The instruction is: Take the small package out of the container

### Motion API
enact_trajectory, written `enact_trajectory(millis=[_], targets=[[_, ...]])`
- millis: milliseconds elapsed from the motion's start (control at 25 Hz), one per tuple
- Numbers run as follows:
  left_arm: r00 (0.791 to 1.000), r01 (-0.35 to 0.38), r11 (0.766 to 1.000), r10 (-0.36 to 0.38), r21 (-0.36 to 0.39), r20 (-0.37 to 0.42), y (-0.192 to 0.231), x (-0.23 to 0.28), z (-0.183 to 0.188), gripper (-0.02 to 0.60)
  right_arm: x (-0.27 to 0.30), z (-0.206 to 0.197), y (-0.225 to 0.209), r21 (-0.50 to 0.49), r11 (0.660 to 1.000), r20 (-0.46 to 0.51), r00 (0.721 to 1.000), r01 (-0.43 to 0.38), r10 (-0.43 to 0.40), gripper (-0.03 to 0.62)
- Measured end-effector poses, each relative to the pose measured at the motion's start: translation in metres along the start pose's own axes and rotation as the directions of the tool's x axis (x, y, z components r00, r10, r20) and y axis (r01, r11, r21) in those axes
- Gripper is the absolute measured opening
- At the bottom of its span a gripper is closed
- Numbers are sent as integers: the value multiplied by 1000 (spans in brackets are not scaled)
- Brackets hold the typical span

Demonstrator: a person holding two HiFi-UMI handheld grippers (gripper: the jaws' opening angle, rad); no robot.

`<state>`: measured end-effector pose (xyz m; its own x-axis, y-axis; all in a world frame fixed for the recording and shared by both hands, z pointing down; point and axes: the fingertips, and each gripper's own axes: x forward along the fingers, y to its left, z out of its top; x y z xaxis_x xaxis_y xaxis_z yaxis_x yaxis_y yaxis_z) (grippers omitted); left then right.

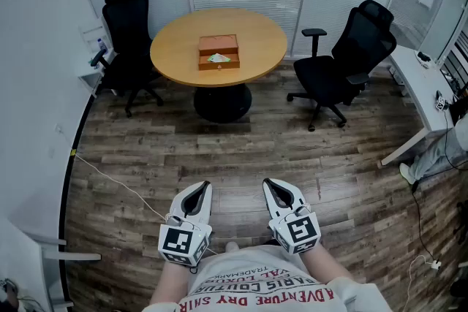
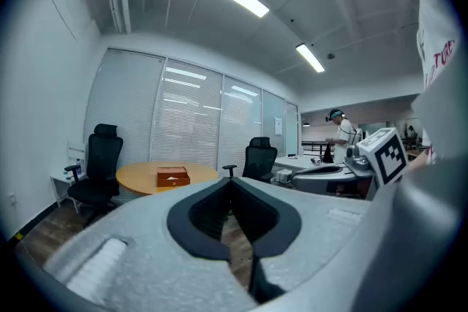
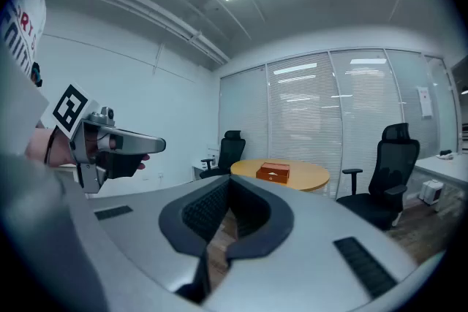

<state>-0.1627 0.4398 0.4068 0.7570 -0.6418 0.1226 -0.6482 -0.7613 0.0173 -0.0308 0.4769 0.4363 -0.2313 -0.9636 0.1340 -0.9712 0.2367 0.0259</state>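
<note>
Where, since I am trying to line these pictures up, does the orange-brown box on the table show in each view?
Head view: the orange-brown box sits upper centre, in the middle of the round table.
Left gripper view: small, left of centre, at mid-height.
Right gripper view: small, a little right of centre, at mid-height.
Shared landmark: the round table under the box, seen in all three.
</note>
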Motion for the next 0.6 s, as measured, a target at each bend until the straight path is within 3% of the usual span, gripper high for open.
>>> enact_trajectory(millis=[600], targets=[[1000, -11, 999, 11, -31, -10, 41, 0, -8, 11, 39, -12, 19, 34, 999, -80, 997, 21, -18, 7]])
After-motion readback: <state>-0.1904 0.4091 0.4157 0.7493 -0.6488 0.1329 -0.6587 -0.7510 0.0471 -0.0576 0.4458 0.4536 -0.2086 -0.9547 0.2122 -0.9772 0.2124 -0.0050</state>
